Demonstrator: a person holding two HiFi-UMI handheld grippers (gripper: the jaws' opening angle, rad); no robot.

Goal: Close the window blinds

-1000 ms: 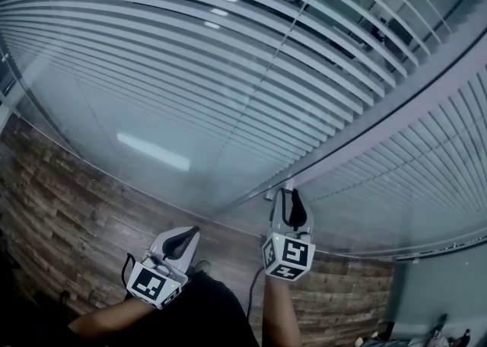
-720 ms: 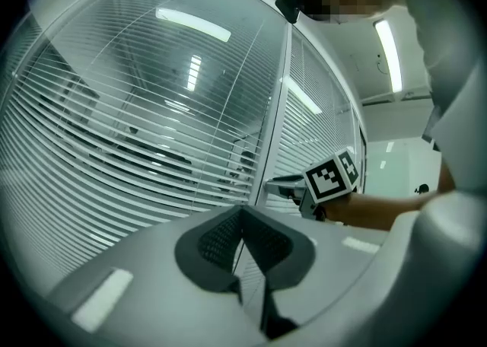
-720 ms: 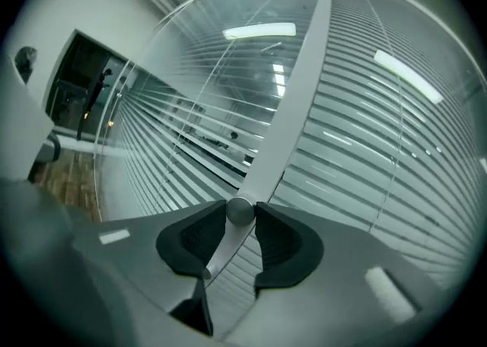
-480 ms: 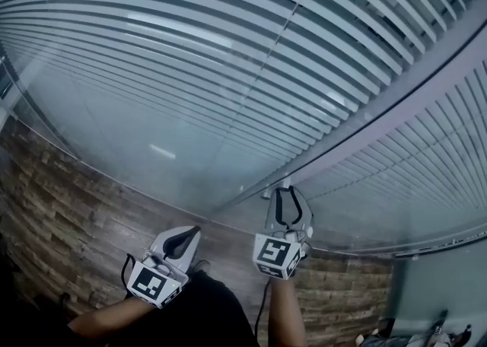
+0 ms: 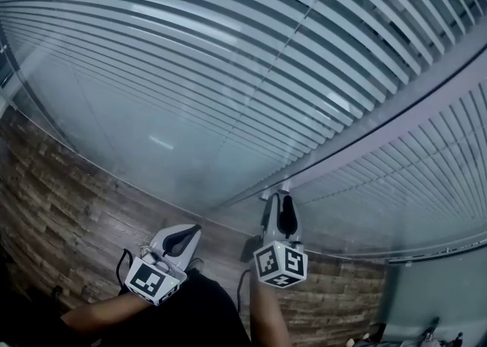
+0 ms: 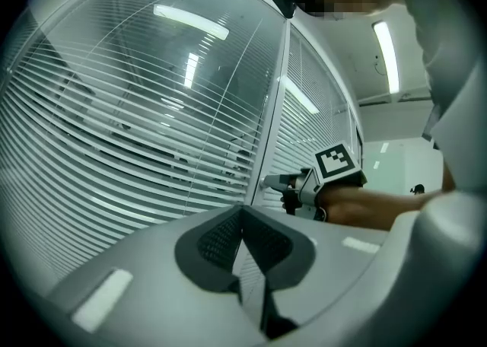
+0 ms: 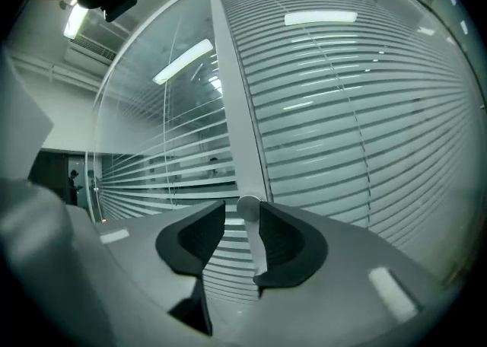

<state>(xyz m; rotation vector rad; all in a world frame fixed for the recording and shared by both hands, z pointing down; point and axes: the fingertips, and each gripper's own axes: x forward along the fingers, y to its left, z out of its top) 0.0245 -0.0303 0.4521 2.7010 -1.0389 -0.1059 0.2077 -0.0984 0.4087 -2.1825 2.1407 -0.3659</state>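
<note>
Right gripper (image 7: 242,212): spread a little around the knob (image 7: 249,206), knob against one jaw, thin gap at the other.
Left gripper (image 6: 243,216): pressed together, nothing between, held back from the window post (image 7: 234,109), off to its left.
Knob: round, pale, on the face of the post.
Blinds (image 5: 228,49): behind glass on both sides of the post, slats tilted, dark gaps between them.

The blinds (image 5: 228,49) run off every edge of the head view, no ends in sight. Behind the glass (image 5: 152,148) it's all glare and dim smears, nothing readable. The small knob (image 7: 248,207) has its stem half tucked behind a pad of the right gripper (image 7: 241,216). Both forearms (image 5: 99,313) get cut off at the bottom edge.
</note>
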